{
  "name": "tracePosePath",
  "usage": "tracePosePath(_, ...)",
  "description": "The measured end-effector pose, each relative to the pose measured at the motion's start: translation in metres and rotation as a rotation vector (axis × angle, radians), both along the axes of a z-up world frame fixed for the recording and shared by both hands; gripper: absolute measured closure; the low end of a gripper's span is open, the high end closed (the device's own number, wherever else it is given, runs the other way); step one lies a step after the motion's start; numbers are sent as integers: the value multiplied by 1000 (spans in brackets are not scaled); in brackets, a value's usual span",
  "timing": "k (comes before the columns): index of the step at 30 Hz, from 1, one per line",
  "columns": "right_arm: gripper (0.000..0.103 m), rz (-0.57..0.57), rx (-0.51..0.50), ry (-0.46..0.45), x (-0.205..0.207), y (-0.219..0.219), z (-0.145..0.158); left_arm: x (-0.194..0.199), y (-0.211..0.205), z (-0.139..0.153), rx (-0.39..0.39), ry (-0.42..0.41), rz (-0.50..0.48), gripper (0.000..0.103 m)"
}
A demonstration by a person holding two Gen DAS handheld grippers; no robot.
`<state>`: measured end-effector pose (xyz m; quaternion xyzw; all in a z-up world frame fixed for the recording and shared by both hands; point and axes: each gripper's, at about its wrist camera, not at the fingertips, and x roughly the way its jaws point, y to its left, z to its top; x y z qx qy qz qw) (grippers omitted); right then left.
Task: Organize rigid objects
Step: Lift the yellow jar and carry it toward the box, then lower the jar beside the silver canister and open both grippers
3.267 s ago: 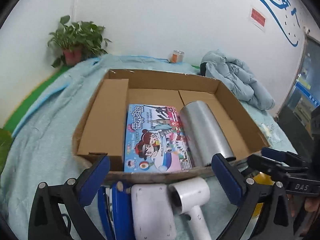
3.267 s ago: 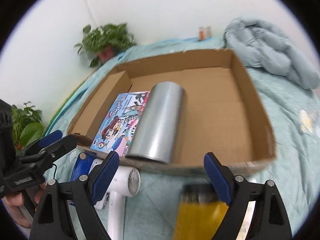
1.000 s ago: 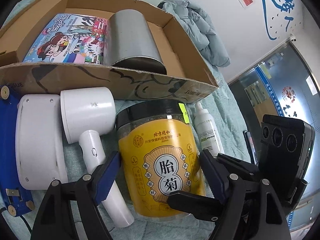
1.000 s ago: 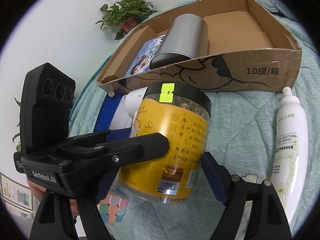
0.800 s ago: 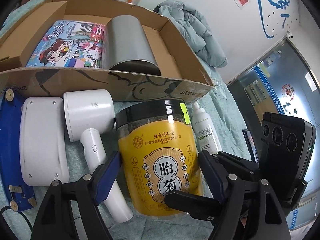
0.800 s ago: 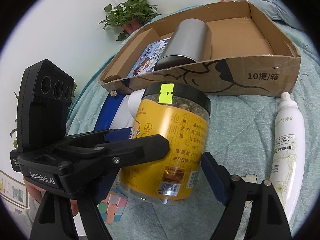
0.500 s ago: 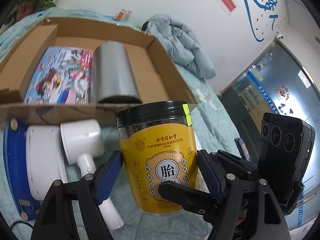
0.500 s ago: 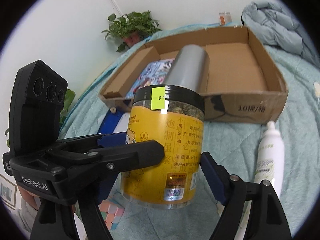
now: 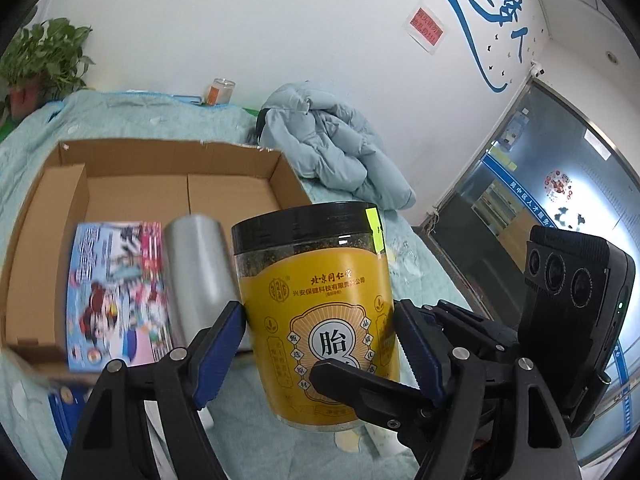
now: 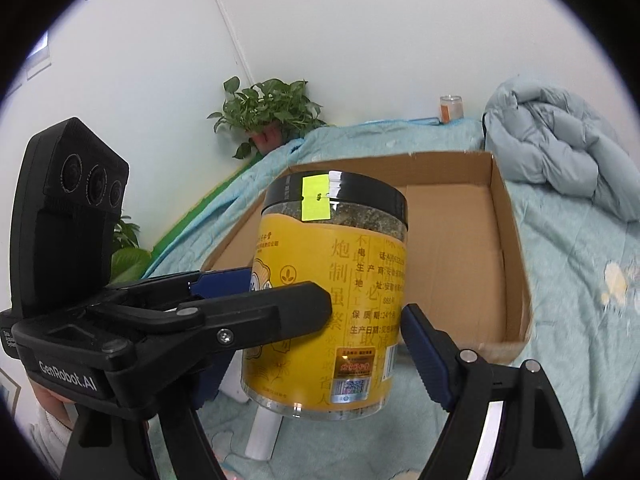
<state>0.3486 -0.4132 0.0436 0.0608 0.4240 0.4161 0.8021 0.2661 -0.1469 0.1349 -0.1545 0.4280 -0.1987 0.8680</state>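
A big yellow jar point(image 9: 316, 304) with a black lid and a green sticker hangs in the air, upright, in front of the open cardboard box point(image 9: 52, 184). My left gripper point(image 9: 320, 350) is shut on its sides. My right gripper point(image 10: 320, 344) is also shut on the jar point(image 10: 332, 292), crossing the left one. In the box lie a colourful picture book point(image 9: 116, 292) and a silver cylinder point(image 9: 198, 276) side by side. The box's right part point(image 10: 456, 248) is bare cardboard.
The box sits on a light blue bedspread point(image 10: 580, 300). A blue padded jacket point(image 9: 336, 144) lies behind it to the right. A potted plant point(image 10: 268, 116) and a small glass jar point(image 9: 219, 90) stand by the white wall. A white handle point(image 10: 262, 432) shows below the jar.
Both grippers have lifted the yellow jar off the bedspread and raised it toward the box. The hair dryer, white device and spray bottle have dropped mostly out of view.
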Motion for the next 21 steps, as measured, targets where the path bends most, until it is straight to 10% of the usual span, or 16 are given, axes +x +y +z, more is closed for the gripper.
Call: tracePosePath(21,24,6,-229,232,84,14,-70,108,-22,-89,4,309,-25,38)
